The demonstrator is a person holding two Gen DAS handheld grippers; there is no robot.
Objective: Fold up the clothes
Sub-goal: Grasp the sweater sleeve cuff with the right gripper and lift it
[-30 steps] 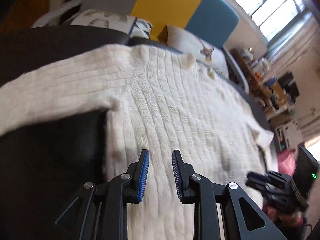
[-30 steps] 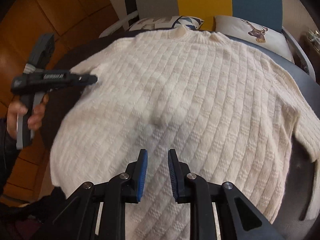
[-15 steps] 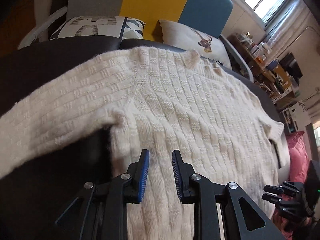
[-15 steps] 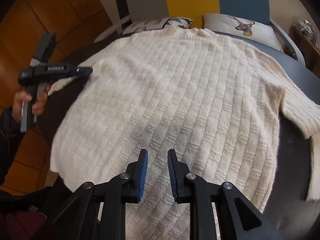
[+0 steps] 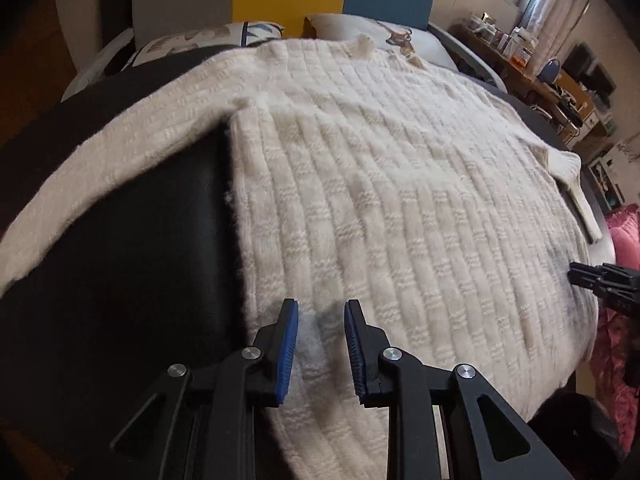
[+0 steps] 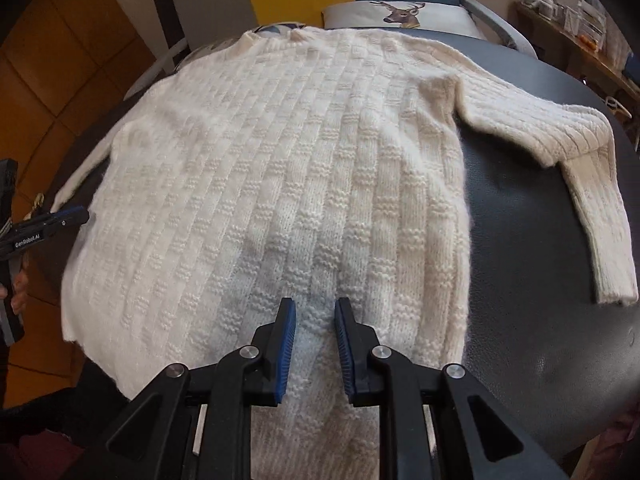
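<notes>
A: Left wrist view: where did the left gripper stand?

B: It stood over the near hem of the sweater, close to that garment's left edge. Its blue pads were apart with a narrow gap, and knit showed between them. No pad visibly pressed the fabric, and whether the tips touched it could not be told.

A: And the right gripper?

B: Same condition. The jaws were apart with a narrow gap, above the near hem, nearer the right edge than the left. Nothing was clamped.

A: Where was the sweater?

B: It lay flat on a dark table, collar at the far side, hem at the near side. The right sleeve ran out over the table, bent at the elbow, and turned back toward the near side. The left sleeve extended straight out to the left.

A: Were the tools visible to each other?

B: Yes. In the right wrist view the left gripper showed at the left margin, held by a hand. In the left wrist view the tips of the right gripper entered at the right margin.

A: Background?

B: A deer cushion lay beyond the collar.
</notes>
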